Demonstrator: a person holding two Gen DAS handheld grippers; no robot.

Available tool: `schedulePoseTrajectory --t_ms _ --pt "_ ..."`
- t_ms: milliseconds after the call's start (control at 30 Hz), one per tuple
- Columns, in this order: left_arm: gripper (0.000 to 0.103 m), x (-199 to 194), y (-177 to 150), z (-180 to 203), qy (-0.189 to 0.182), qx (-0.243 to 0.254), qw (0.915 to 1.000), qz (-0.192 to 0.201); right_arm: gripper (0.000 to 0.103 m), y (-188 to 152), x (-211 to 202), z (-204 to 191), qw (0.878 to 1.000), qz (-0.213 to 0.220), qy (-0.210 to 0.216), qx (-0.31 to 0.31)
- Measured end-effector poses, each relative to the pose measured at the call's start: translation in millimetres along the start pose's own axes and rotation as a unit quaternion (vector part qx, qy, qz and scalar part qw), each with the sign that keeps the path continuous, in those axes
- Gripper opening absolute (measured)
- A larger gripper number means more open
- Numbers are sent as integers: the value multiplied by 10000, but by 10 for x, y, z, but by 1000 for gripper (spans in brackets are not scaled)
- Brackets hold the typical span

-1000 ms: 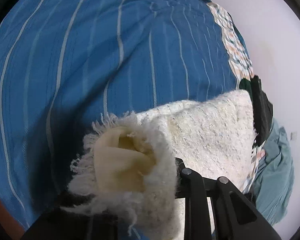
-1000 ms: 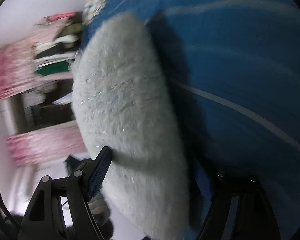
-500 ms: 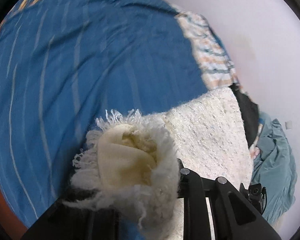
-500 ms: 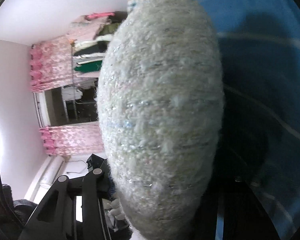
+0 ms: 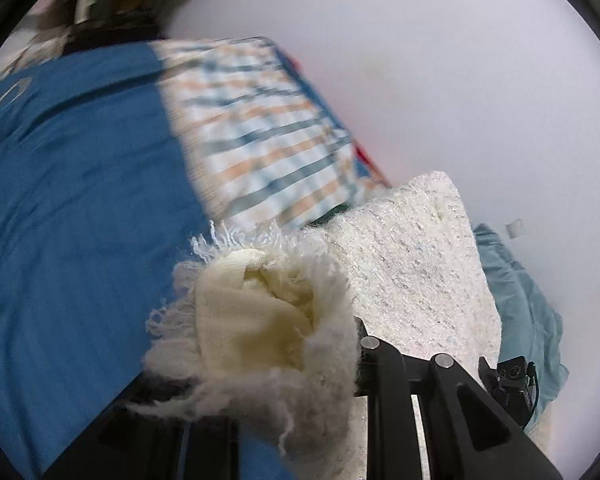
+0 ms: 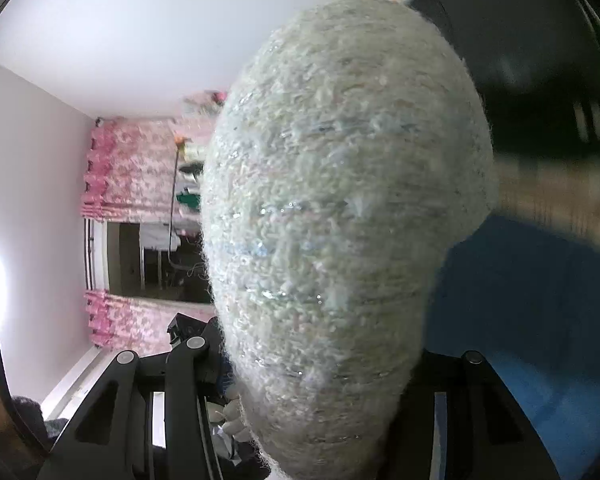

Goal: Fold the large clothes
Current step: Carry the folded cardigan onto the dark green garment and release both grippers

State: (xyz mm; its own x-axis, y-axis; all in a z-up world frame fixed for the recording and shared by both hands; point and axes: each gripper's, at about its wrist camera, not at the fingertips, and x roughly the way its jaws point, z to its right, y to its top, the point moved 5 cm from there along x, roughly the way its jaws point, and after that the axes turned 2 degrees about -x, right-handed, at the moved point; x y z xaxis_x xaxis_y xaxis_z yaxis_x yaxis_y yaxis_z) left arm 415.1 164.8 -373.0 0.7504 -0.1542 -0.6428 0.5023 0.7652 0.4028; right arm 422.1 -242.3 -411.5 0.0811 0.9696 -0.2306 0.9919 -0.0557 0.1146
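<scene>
A fluffy cream-white knitted garment (image 5: 412, 272) with a fringed edge and a pale yellow lining (image 5: 252, 316) is held up off the blue striped bedspread (image 5: 72, 216). My left gripper (image 5: 300, 376) is shut on its bunched fringed end. In the right wrist view the same garment (image 6: 340, 216) fills the middle, and my right gripper (image 6: 320, 380) is shut on it, with the fabric bulging out between the fingers. The fingertips are hidden by the fabric in both views.
A checked orange-and-teal cloth (image 5: 260, 132) lies at the bed's far end by the white wall. A teal garment (image 5: 520, 312) lies to the right. Pink curtains (image 6: 132, 172), a dark window (image 6: 152, 264) and a clothes rack are to the right gripper's left.
Both grippers have lifted and swung the garment upward. The left view has tilted from the bedspread toward the wall and checked cloth; the right view now faces the ceiling and window.
</scene>
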Motion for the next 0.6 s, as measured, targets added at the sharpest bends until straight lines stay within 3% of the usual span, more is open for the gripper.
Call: schedulePoseTrajectory --t_ms 167,333,467,600 --pt "17 851 537 553 -261 168 9995 -62 52 1007 -481 -69 9992 352 -73 -162" --pt "17 1806 661 654 -242 189 9986 -442 52 1958 -808 415 9982 492 -337 93" --pt "17 2502 489 570 -21 422 9950 -901 52 2394 -915 991 9958 529 -627 405" --pt "19 2820 292 464 172 691 9903 -1197 52 2526 -858 1418 9925 507 -938 605"
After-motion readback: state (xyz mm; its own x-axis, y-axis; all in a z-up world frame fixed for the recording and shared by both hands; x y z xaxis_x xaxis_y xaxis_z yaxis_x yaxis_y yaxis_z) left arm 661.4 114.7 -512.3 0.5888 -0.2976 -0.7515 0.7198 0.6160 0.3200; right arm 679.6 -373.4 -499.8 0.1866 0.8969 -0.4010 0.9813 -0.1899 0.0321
